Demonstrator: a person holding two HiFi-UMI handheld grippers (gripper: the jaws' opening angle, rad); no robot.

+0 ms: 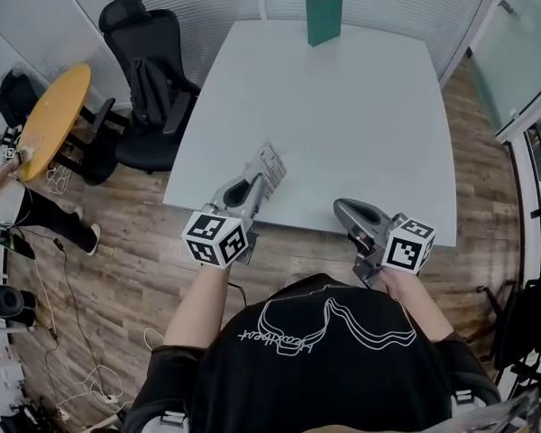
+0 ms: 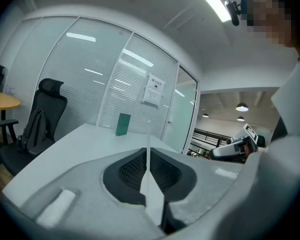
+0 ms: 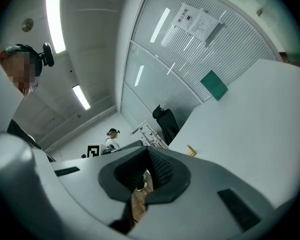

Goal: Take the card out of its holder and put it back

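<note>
Pinching the card edge-on, your left gripper sits beside your right gripper, whose jaws are pressed together, empty.

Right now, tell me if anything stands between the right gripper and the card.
Nothing visible does. The left gripper pinches the card over the near edge of the table; the right gripper hangs beside it, with only bare tabletop between.

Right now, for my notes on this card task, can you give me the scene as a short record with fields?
left gripper: shut on the card, above the table's near edge
right gripper: shut, nothing between its jaws, at the near edge
table: white
green box: upright at the table's far edge
</note>
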